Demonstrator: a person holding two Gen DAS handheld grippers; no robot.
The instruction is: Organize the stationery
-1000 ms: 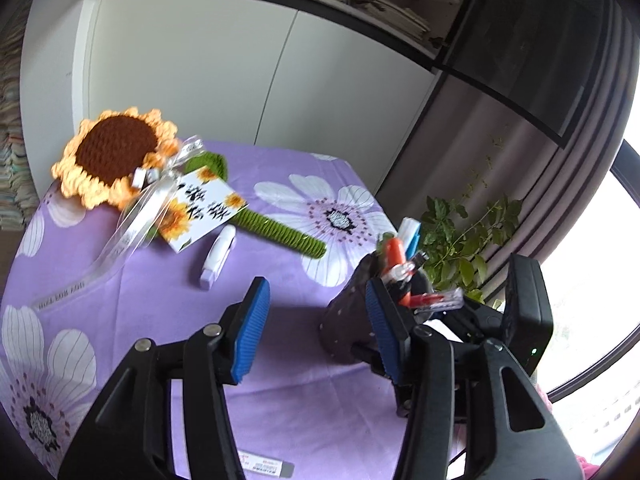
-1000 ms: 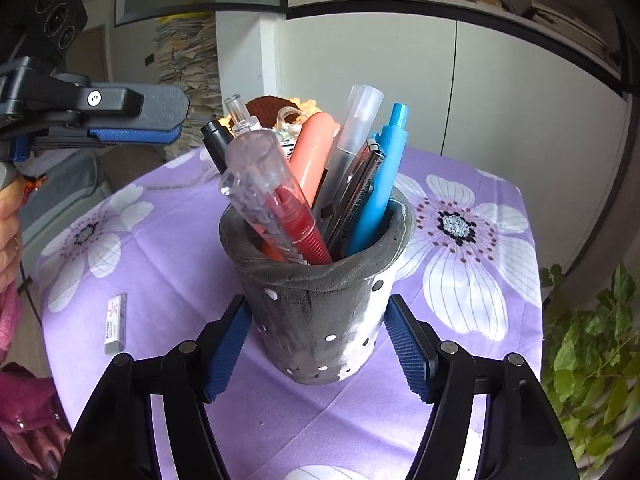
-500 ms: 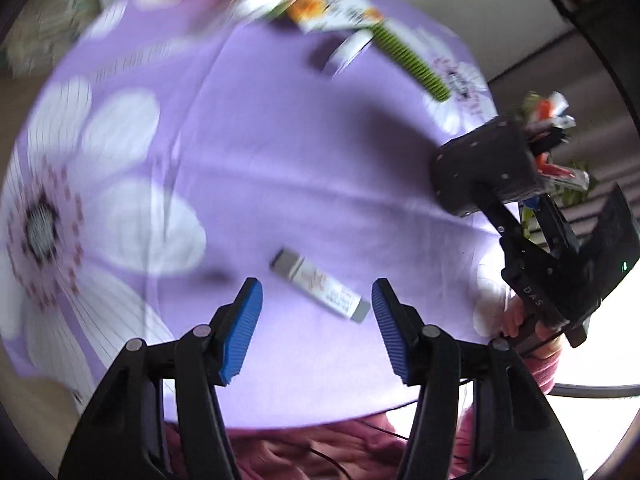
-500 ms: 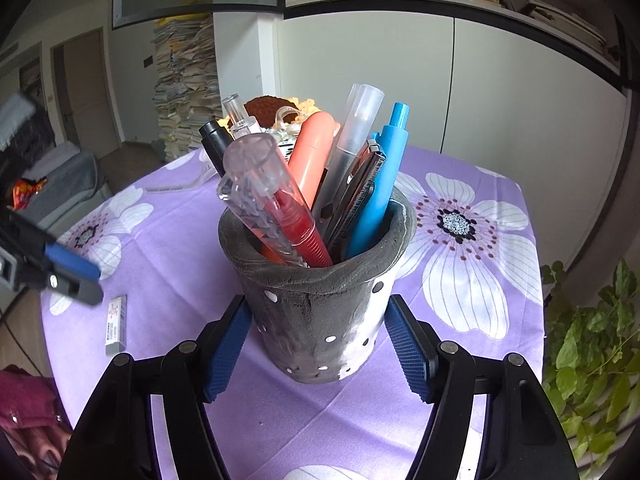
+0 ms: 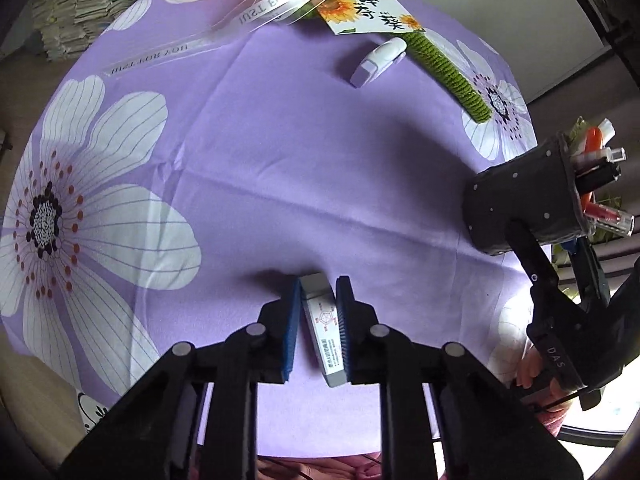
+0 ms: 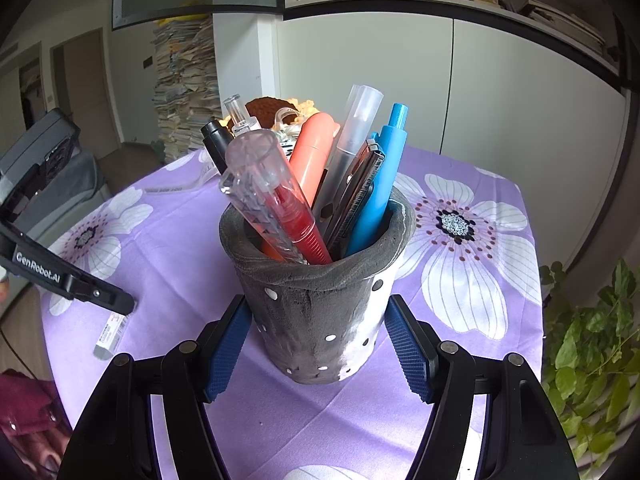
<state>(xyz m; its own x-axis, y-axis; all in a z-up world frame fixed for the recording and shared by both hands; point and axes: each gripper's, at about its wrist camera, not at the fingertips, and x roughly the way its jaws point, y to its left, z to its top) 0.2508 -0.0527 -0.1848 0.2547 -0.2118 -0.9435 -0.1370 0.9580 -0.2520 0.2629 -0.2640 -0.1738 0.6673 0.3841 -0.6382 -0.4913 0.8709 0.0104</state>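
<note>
Left wrist view is showing the left tool (image 5: 318,320) pointing steeply down at the bench (image 5: 280,140), its jaws having just been closing around the eraser (image 5: 322,330), which is lying flat on the purple cloth between the blue pads. The right-hand pad looks to be touching it; on the other side a sliver of gap may remain, so I am judging the pinch as only just forming. The eraser is sitting slightly askew to the pads, so it could be twisting or popping out as it lifts, and the pads could be snagging the cloth and dragging it, disturbing the correction tape (image 5: 378,60) farther off. Right wrist view is showing the right tool (image 6: 316,344) clamping the grey pen holder (image 6: 316,300), which is standing upright and crowded with pens (image 6: 320,184). Little free room is remaining at its mouth, so a dropped eraser could be bouncing off the pen tops, and a squeeze on the soft wall could be tilting the holder.
</note>
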